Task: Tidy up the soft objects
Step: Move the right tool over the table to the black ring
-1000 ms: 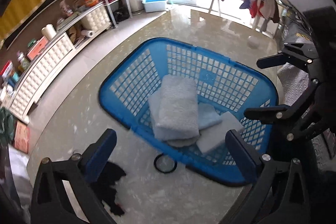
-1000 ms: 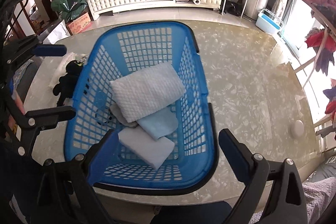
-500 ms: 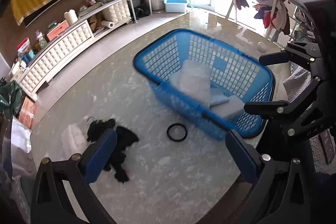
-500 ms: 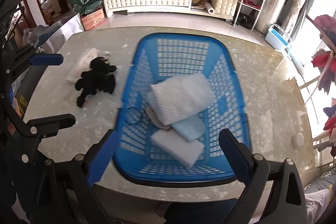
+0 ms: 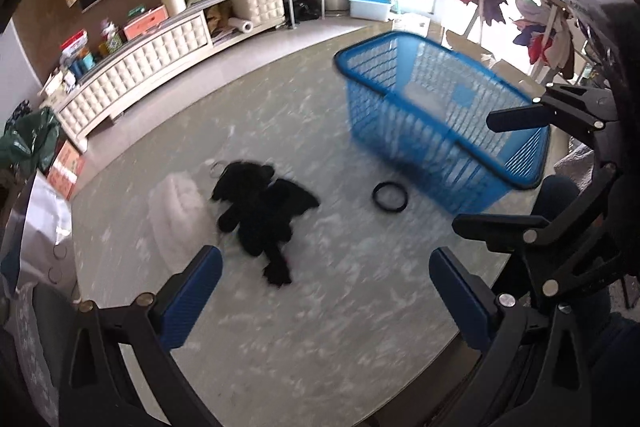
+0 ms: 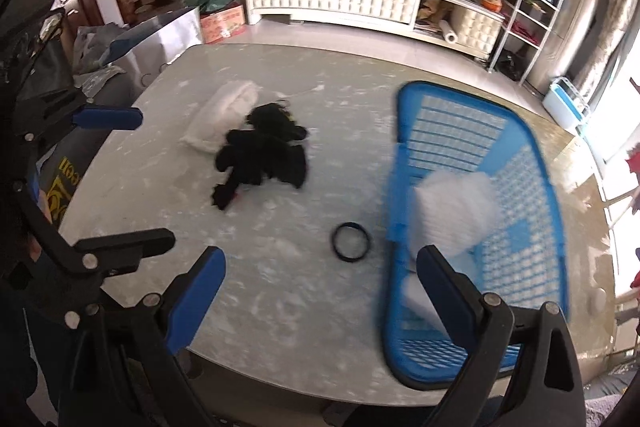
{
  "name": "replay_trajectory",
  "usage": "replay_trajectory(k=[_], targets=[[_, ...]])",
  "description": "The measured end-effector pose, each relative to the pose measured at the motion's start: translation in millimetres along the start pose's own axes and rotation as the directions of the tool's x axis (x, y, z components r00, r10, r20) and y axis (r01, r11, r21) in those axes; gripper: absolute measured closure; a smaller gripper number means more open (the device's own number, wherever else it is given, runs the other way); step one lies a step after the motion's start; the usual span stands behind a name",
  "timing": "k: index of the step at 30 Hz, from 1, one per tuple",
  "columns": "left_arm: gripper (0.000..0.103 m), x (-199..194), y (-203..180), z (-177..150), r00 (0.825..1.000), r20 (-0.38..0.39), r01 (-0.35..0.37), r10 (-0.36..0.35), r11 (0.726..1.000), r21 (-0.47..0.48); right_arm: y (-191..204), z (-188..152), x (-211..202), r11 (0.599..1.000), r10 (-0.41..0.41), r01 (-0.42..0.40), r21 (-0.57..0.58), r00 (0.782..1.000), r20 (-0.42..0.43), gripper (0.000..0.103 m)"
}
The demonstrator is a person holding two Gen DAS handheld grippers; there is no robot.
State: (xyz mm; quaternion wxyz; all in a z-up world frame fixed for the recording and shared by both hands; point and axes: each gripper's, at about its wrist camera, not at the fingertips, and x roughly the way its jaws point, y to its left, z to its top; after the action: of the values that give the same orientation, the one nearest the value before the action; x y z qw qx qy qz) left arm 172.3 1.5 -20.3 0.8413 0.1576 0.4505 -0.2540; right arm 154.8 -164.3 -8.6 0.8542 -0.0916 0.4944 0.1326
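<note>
Marble table [image 6: 288, 291] bears blue basket [image 6: 524, 227], black plush toy [image 6: 262, 155].

Left tool [image 5: 326, 291] and right tool [image 6: 320, 287] gape wide (both empty).

We see the basket [image 6: 520, 163] motion-blurred; its towels [image 6: 452, 211] smear together, folds unreadable, lower one partly behind right tongs [image 6: 320, 283].

We are counting one blue basket [image 6: 520, 163], one black plush toy [image 6: 264, 155], one black ring [image 6: 351, 241] and one white towel [image 6: 220, 115] on the table [image 6: 280, 307], plus two towels [image 6: 452, 211] blurring inside the basket.
</note>
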Motion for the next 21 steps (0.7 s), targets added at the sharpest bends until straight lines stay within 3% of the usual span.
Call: replay_trajectory(k=[5, 10, 14, 18, 21], targets=[[0.0, 6.4, 19.6, -17.8, 1.0, -0.023, 0.0, 0.0, 1.0, -0.026, 19.7, 3.2, 15.7, 0.999, 0.044, -0.044, -0.018, 0.999, -0.009, 0.015], [0.0, 20.4, 31.2, -26.6, 0.999, -0.049, -0.006, 0.005, 0.999, -0.032, 30.1, 4.1, 46.3, 0.998, 0.06, -0.062, -0.026, 0.996, -0.07, 0.015], [0.0, 38.2, 40.8, -31.9, 0.997, -0.082, -0.002, -0.002, 0.999, -0.049, 33.0, 3.4, 65.8, 0.999, 0.03, -0.031, -0.016, 0.995, -0.097, 0.018], [0.0, 53.8, 49.0, -29.0, 0.995, -0.105, -0.007, 0.0, 0.998, -0.065, 38.3, 8.0, 74.5, 0.996, -0.057, 0.051, -0.07, 0.995, -0.086, 0.018], [0.0, 59.6, 55.6, -31.6, 0.995, -0.095, -0.006, -0.001, 0.997, -0.072, 41.0, 12.8, 81.7, 0.997, -0.034, 0.027, -0.076, 0.996, -0.086, 0.022]])
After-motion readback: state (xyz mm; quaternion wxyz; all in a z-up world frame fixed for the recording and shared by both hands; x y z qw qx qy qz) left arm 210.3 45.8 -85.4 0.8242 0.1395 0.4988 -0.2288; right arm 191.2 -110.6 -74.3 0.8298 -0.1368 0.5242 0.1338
